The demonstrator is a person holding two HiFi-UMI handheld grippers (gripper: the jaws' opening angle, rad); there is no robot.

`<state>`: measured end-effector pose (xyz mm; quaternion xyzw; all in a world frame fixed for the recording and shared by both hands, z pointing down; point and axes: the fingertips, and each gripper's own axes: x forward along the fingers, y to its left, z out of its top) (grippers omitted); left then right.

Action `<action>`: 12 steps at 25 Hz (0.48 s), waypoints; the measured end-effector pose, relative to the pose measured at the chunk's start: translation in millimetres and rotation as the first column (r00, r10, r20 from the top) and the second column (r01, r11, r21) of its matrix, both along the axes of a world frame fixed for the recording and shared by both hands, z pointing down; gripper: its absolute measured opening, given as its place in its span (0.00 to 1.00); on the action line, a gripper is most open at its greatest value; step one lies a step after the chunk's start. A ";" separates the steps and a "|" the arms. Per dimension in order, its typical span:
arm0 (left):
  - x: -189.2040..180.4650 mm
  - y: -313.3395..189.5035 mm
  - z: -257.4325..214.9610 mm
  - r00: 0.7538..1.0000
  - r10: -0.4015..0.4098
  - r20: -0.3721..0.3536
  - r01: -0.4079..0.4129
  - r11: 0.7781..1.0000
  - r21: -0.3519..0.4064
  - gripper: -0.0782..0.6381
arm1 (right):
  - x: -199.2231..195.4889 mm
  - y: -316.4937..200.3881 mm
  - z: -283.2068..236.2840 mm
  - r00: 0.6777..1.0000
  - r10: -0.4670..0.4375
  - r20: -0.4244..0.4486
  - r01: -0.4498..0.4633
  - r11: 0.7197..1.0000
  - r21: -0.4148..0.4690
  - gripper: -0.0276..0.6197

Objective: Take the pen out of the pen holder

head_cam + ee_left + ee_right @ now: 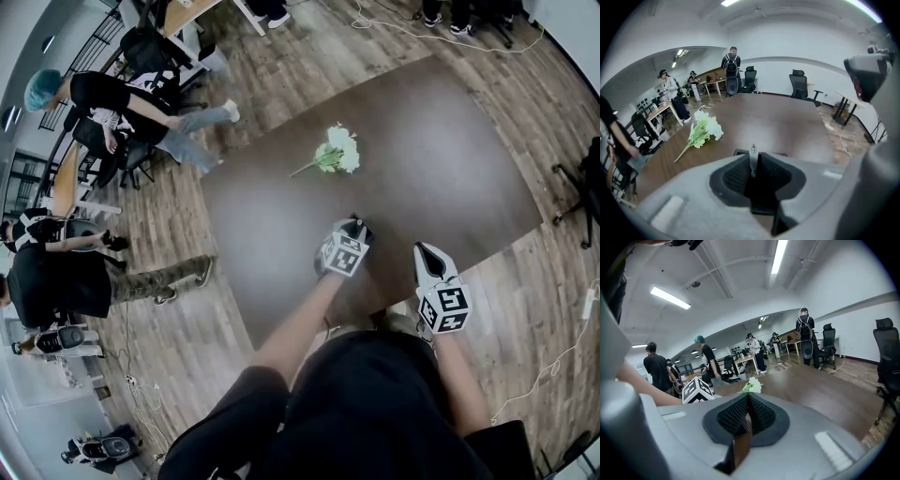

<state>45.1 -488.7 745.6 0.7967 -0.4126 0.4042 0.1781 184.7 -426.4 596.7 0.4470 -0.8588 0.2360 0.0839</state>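
In the left gripper view a thin silvery pen stands upright between the jaws of my left gripper. A dark gap shows to the pen's right, so the jaws are open around it. Just beyond the jaws lies the dark rim of the pen holder. In the head view the left gripper points down at the near part of the brown table and hides the holder. My right gripper hovers beside it to the right. Its pads meet at the tip with nothing between them.
A bunch of white flowers with green stems lies on the table beyond the grippers. Several people and office chairs stand on the wood floor to the left and right of the table. Cables run across the floor.
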 end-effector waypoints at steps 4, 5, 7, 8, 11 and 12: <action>-2.4 3.9 2.6 1.000 0.003 0.008 -0.003 1.000 -0.005 0.18 | 4.3 4.2 1.1 1.000 0.007 -0.005 -0.007 1.000 -0.002 0.04; -2.9 3.2 2.7 1.000 0.005 0.004 -0.005 1.000 -0.002 0.18 | 5.4 4.5 1.9 1.000 0.010 -0.006 -0.010 1.000 -0.003 0.04; -3.4 0.4 2.2 1.000 0.007 -0.010 -0.007 1.000 0.007 0.18 | 6.5 4.3 3.6 1.000 0.011 -0.008 -0.011 1.000 -0.005 0.04; -3.6 -0.8 1.8 1.000 0.006 -0.019 -0.006 1.000 0.012 0.18 | 6.4 4.5 4.6 1.000 0.009 -0.010 -0.009 1.000 -0.007 0.04; -2.9 -1.4 0.4 0.999 0.003 -0.053 -0.002 1.000 0.027 0.18 | 5.4 8.0 6.4 1.000 0.007 -0.022 -0.008 1.000 -0.014 0.04; -3.3 -0.4 -0.4 0.998 0.001 -0.062 0.001 1.000 0.027 0.18 | 4.1 9.3 6.3 1.000 0.008 -0.026 -0.008 1.000 -0.016 0.04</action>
